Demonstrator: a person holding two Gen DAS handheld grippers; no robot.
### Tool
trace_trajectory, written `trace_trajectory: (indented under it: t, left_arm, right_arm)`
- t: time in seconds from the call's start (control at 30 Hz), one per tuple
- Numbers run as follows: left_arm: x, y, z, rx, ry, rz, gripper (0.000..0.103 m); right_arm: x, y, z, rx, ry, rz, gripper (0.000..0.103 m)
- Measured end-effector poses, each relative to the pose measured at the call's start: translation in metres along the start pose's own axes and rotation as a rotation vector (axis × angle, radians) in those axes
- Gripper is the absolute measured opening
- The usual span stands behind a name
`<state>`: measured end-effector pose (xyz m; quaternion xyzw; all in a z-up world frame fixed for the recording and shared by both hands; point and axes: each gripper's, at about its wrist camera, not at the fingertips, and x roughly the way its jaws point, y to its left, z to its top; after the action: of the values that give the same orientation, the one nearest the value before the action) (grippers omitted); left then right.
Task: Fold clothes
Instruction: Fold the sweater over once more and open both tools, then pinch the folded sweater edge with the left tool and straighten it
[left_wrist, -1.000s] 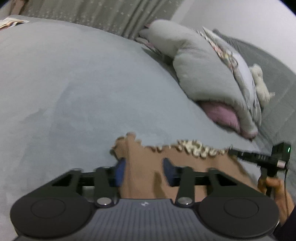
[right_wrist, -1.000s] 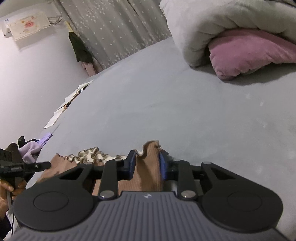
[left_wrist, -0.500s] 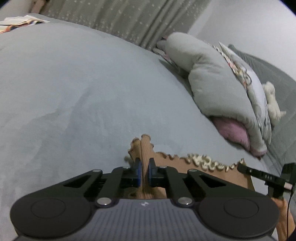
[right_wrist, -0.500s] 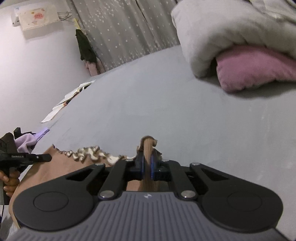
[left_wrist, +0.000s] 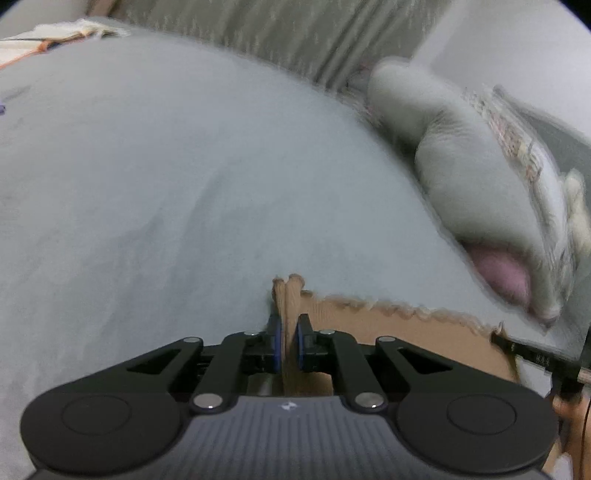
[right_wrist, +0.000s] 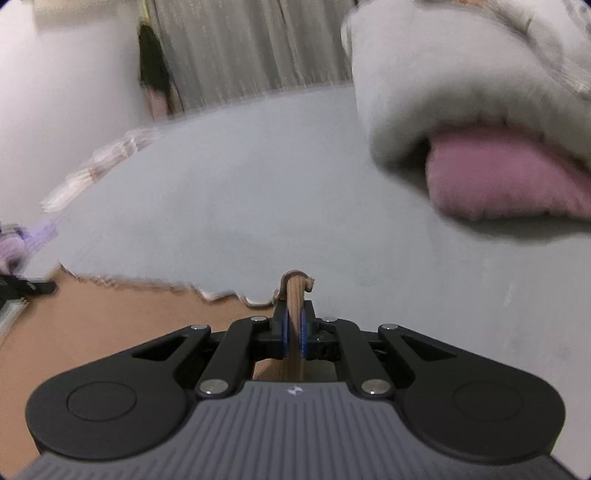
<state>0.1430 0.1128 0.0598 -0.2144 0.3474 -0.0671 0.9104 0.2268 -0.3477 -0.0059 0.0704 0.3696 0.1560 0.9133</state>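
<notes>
A brown garment (left_wrist: 399, 332) with a pale frilled edge is stretched between my two grippers above the grey bed sheet (left_wrist: 147, 184). My left gripper (left_wrist: 289, 345) is shut on its left corner, which sticks up between the blue pads. My right gripper (right_wrist: 294, 334) is shut on the other corner of the brown garment (right_wrist: 110, 317). The right gripper also shows at the right edge of the left wrist view (left_wrist: 535, 356). The left gripper shows at the left edge of the right wrist view (right_wrist: 26, 286). Both views are blurred.
A bundled grey duvet (left_wrist: 472, 177) with a pink pillow (right_wrist: 509, 177) under it lies at the bed's right side. Curtains (right_wrist: 251, 44) hang behind the bed. Papers (left_wrist: 48, 35) and a purple cloth (right_wrist: 33, 236) lie at the far left.
Both grippers closed on the garment's corners from open a second ago. Since then they have lifted and moved forward over the bed, and the garment now hangs taut between them.
</notes>
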Motion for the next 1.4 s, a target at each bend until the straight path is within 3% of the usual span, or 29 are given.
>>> trace_trajectory:
  t: [0.07, 0.13, 0.23, 0.4, 0.43, 0.53, 0.63, 0.8, 0.87, 1.0, 1.1, 1.17, 1.23, 1.27, 1.3, 1.4]
  left_arm:
    - [-0.009, 0.004, 0.003, -0.001, 0.000, 0.017, 0.012]
    - [-0.019, 0.008, 0.005, -0.002, 0.000, 0.034, 0.013]
    - [-0.033, 0.014, 0.009, -0.004, 0.000, 0.059, 0.016]
    - [-0.087, -0.036, -0.042, 0.184, -0.009, 0.006, 0.033]
    - [-0.098, -0.047, -0.053, 0.224, -0.011, -0.007, 0.041]
    - [-0.132, -0.081, -0.086, 0.347, -0.017, -0.044, 0.049]
    - [-0.135, -0.096, -0.117, 0.397, -0.018, 0.007, 0.050]
    - [-0.125, -0.063, -0.128, 0.254, 0.018, -0.017, 0.053]
    - [-0.120, -0.048, -0.131, 0.190, 0.034, -0.031, 0.053]
    - [-0.111, -0.018, -0.136, 0.062, 0.065, -0.058, 0.055]
    - [-0.104, -0.014, -0.141, 0.032, 0.063, -0.089, 0.055]
    - [-0.102, -0.017, -0.143, 0.037, 0.059, -0.095, 0.053]
    - [-0.101, -0.026, -0.145, 0.092, 0.050, -0.098, 0.028]
    - [-0.099, -0.027, -0.147, 0.104, 0.053, -0.101, 0.026]
    - [-0.096, -0.028, -0.149, 0.114, 0.064, -0.084, 0.020]
    - [-0.090, -0.031, -0.152, 0.141, 0.085, -0.048, 0.016]
  right_arm:
    - [-0.002, -0.009, -0.004, 0.077, -0.022, 0.013, 0.012]
    - [-0.007, -0.017, -0.002, 0.139, -0.027, 0.017, 0.031]
    - [-0.045, -0.017, 0.007, 0.123, -0.072, -0.110, 0.059]
    - [-0.128, 0.000, 0.006, 0.105, -0.154, -0.069, 0.080]
    - [-0.141, 0.008, 0.001, 0.098, -0.142, -0.065, 0.082]
    - [-0.160, 0.030, -0.024, 0.084, -0.022, -0.020, 0.083]
    - [-0.167, 0.033, -0.051, 0.145, 0.035, 0.044, 0.083]
    - [-0.173, -0.012, -0.105, 0.388, 0.012, 0.221, 0.082]
    - [-0.182, -0.015, -0.110, 0.368, -0.023, 0.273, 0.082]
    - [-0.178, -0.010, -0.111, 0.293, -0.045, 0.289, 0.082]
    - [-0.168, 0.002, -0.113, 0.304, -0.032, 0.288, 0.081]
    - [-0.163, 0.005, -0.114, 0.346, -0.017, 0.298, 0.072]
    - [-0.156, 0.008, -0.117, 0.391, 0.004, 0.292, 0.041]
    - [-0.156, 0.011, -0.117, 0.375, 0.009, 0.264, 0.031]
    - [-0.155, 0.014, -0.117, 0.359, 0.014, 0.236, 0.026]
    - [-0.158, 0.021, -0.121, 0.325, 0.047, 0.203, 0.022]
